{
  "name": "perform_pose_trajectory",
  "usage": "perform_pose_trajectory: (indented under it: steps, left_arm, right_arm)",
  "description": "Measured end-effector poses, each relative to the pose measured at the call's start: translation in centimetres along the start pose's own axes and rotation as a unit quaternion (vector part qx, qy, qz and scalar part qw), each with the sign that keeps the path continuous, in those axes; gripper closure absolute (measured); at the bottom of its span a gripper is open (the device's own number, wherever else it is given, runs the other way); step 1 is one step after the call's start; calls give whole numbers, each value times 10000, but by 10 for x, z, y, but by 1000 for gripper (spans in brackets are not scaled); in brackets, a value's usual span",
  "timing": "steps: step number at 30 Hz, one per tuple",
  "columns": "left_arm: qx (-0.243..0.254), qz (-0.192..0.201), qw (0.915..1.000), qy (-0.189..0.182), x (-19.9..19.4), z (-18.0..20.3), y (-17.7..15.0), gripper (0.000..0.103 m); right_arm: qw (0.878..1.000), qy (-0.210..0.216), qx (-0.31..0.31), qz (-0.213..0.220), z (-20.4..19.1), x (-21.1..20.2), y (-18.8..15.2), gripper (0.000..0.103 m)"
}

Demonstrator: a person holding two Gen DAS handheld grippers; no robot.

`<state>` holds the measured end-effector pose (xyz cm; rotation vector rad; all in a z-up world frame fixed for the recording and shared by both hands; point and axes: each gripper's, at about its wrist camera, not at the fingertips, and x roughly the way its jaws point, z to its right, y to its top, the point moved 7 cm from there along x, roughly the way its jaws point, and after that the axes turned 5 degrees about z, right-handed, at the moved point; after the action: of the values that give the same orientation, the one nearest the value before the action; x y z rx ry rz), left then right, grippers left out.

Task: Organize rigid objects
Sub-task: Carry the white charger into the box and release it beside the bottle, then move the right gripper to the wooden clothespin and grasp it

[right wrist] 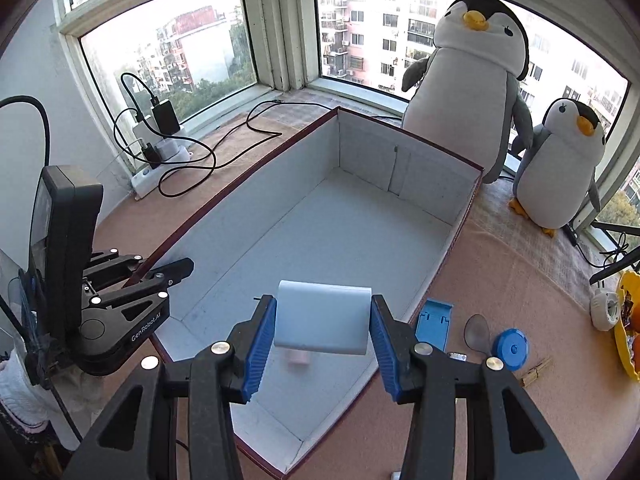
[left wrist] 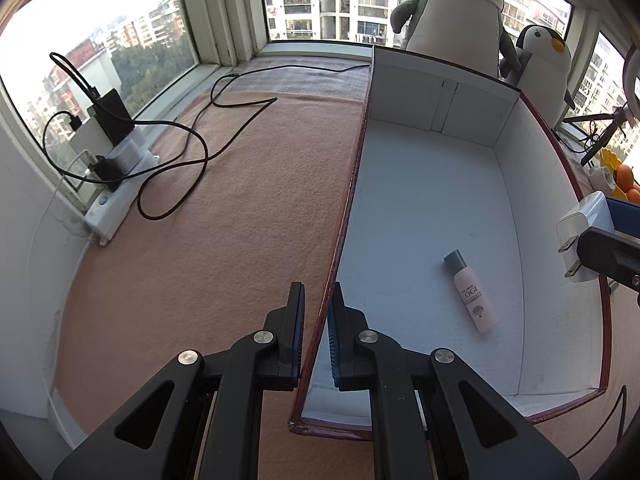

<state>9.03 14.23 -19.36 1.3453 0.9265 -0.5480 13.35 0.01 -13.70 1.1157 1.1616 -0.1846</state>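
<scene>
box (right wrist: 320, 216) on tabletop (left wrist: 224, 216): nearly bare, wall pinched by narrow left tool (left wrist: 316, 320) | white charger (right wrist: 322, 318): clamped in right tool (right wrist: 323, 334) above box, undropped | pink bottle (left wrist: 474, 294): already inside | blue holder (right wrist: 434, 322), blue disc (right wrist: 512, 348), clothespin (right wrist: 536, 372): outside, likely left

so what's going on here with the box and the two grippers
A person is sorting small items into a white-lined box. The left gripper is clamped on the box's side wall, steadying it. The right gripper holds a white charger plug above the box interior. A pink bottle already lies inside; a blue holder and blue lid wait outside.
</scene>
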Motion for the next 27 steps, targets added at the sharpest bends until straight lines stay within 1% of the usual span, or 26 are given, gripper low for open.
perform_pose_trajectory:
  steps: [7, 8, 9, 10, 11, 15, 18, 27]
  left_arm:
    - [4, -2, 10000, -1, 0, 1, 0, 93]
    - [1, -7, 10000, -4, 1, 1, 0, 93]
    - [-1, -12, 10000, -10, 1, 1, 0, 93]
    - [-9, -16, 10000, -15, 1, 0, 0, 93]
    - [-14, -24, 10000, -17, 1, 0, 0, 93]
    - [-13, -34, 10000, -18, 0, -1, -1, 93]
    - [13, -43, 10000, -29, 0, 0, -1, 93]
    - [115, -104, 9998, -114, 1, 1, -2, 93]
  right_arm:
    - [10000, -19, -8, 66, 0, -3, 2, 59]
    - [10000, -30, -1, 66, 1, -3, 2, 57]
    - [10000, -28, 15, 64, 2, -4, 1, 52]
    - [10000, -4, 42, 66, 3, -4, 1, 49]
    - [9999, 26, 75, 66, 3, -5, 1, 49]
    - [9998, 37, 166, 91, 7, -11, -1, 48]
    - [9997, -45, 181, 129, 12, -16, -3, 48]
    - [9984, -196, 507, 185, 41, -33, -17, 48]
